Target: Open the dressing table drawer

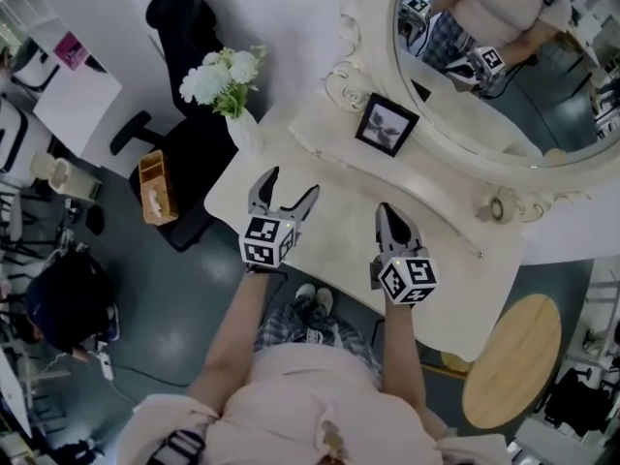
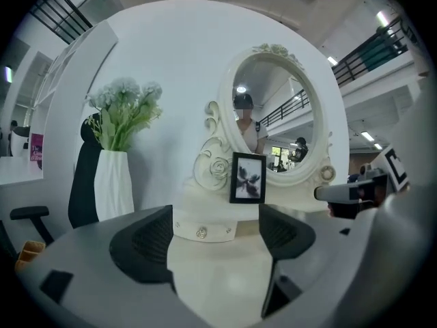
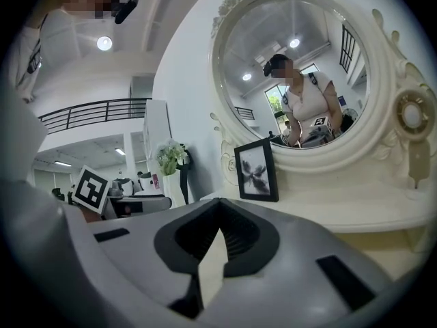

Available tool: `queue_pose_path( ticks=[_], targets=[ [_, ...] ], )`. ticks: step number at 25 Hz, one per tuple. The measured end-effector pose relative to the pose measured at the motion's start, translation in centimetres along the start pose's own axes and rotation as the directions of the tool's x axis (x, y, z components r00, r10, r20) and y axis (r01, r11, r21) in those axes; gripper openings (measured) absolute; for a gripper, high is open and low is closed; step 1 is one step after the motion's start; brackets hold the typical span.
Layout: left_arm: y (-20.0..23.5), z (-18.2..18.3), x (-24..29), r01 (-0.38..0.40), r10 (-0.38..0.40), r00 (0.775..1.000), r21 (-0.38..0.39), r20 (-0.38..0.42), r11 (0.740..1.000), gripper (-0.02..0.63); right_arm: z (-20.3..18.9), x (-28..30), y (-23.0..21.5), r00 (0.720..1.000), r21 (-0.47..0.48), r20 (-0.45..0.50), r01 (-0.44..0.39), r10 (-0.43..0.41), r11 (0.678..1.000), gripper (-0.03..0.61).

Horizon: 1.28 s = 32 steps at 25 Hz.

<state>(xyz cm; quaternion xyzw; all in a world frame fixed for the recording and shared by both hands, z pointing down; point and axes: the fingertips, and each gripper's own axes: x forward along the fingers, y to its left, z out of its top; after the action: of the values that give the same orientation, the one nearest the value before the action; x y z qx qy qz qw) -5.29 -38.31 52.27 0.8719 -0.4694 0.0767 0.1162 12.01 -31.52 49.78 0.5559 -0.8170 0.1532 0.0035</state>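
The cream dressing table [image 1: 455, 250] lies below me, with an oval mirror [image 1: 484, 66] at its back. In the left gripper view a small drawer [image 2: 203, 232] with a round rosette knob sits shut in the raised shelf under the mirror. My left gripper [image 1: 291, 187] hovers over the tabletop's left part with its jaws wide open, aimed at that drawer [image 2: 215, 217] and some way short of it. My right gripper [image 1: 387, 211] hovers over the table's middle, jaws shut with nothing between them [image 3: 218, 210].
A black photo frame [image 1: 386, 124] stands on the shelf above the drawer. A white vase of flowers [image 1: 228, 85] stands at the table's left corner. A black office chair [image 1: 184, 27] and a wooden box [image 1: 152, 187] are to the left. A round wooden stool [image 1: 511, 359] is at the right.
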Motion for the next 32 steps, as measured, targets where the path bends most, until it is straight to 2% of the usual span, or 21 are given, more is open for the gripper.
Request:
queue_pose_path(
  ticks=[5,10,14,19,23,29,32],
  targets=[
    [0.7,-1.0,3.2,0.006,-0.006,0.999,0.008,-0.033,1.000,0.380,-1.2,2.2,-0.1,1.000,0.019,-0.027,0.000,0.000,1.000,0.015],
    [2.0,-3.1,6.6,-0.011,0.009,0.997,-0.022,-0.080,1.000,0.380,-3.0,4.9,0.1,0.997,0.029,-0.068,-0.016,0.018,0.999,0.015],
    [2.6,-5.5,9.0,-0.018,0.019,0.987,0.010,-0.162,1.000,0.379,-4.7,6.8,0.3,0.992,0.026,-0.122,-0.024,0.027,0.999,0.015],
    [2.9,-6.9,11.0,-0.031,0.033,0.977,0.017,-0.212,0.999,0.373,-6.1,8.2,0.7,0.987,0.020,-0.159,-0.031,0.034,0.999,0.015],
    [3.1,-7.9,12.2,-0.044,0.046,0.966,0.014,-0.254,0.999,0.283,-7.2,9.5,0.4,0.982,0.015,-0.185,-0.029,0.031,0.999,0.015],
    [3.4,-8.7,13.5,-0.039,0.040,0.960,0.006,-0.276,0.999,0.240,-8.3,10.3,0.0,0.974,0.003,-0.223,-0.030,0.030,1.000,0.015],
    [3.6,-9.2,13.9,-0.043,0.049,0.954,0.027,-0.296,0.999,0.191,-8.9,10.0,-0.3,0.972,0.005,-0.235,-0.025,0.025,1.000,0.015]
  ],
)
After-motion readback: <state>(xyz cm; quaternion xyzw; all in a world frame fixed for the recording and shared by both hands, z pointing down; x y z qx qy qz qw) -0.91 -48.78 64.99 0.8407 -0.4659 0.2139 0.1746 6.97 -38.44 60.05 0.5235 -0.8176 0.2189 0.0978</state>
